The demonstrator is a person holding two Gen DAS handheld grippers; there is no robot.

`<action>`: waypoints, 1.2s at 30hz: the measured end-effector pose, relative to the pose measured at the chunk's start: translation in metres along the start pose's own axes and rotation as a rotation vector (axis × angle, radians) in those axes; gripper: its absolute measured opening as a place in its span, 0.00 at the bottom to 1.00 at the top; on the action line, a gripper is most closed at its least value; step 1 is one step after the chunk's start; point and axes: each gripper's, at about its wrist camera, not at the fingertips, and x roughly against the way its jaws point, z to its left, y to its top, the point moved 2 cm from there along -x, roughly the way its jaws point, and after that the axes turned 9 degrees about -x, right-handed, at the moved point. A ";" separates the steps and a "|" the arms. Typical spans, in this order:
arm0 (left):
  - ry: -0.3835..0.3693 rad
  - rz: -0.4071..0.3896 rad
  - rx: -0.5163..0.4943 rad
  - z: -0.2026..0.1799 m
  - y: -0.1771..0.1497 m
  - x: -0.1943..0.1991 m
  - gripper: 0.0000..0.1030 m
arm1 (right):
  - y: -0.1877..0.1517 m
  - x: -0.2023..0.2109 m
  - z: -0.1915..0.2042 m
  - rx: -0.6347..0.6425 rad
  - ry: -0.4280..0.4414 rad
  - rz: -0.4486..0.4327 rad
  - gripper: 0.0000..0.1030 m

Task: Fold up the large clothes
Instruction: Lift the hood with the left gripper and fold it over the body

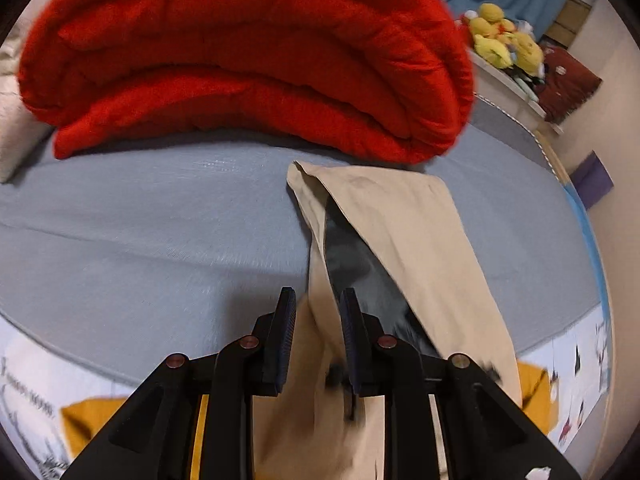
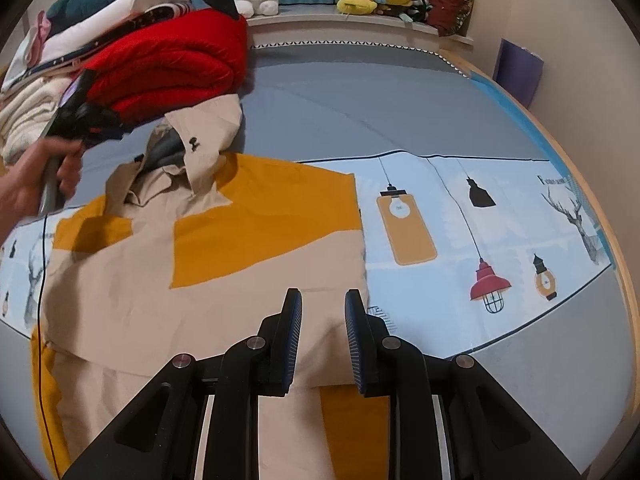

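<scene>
Beige cloth runs up between the pads of the left claw point(image 1: 317, 336), which pinches a sleeve of the beige-and-mustard jacket point(image 2: 208, 264) and holds it raised over the grey bed point(image 1: 140, 232), near the folded red quilt point(image 1: 248, 60). Right claw point(image 2: 322, 340) grips the jacket's hem edge. Judging by this, a sleeve fold is underway; next, lay the sleeve across the body.

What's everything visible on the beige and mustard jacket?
The jacket is beige woven cloth with mustard-yellow blocks, a collar, dark lining and dark buttons. It lies partly folded and creased on the bed, beside the red quilt. The left gripper pinches and lifts a beige part; the right gripper has its fingers around the hem.
</scene>
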 end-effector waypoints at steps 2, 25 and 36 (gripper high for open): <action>-0.014 0.018 0.040 0.006 0.010 -0.019 0.21 | 0.001 -0.004 -0.004 -0.014 -0.006 0.005 0.23; -0.066 -0.091 -0.161 -0.060 0.000 0.060 0.00 | 0.017 -0.009 -0.019 -0.071 -0.013 0.003 0.23; -0.039 -0.200 -0.592 -0.117 -0.247 0.236 0.10 | 0.031 0.050 -0.018 -0.151 0.135 -0.117 0.23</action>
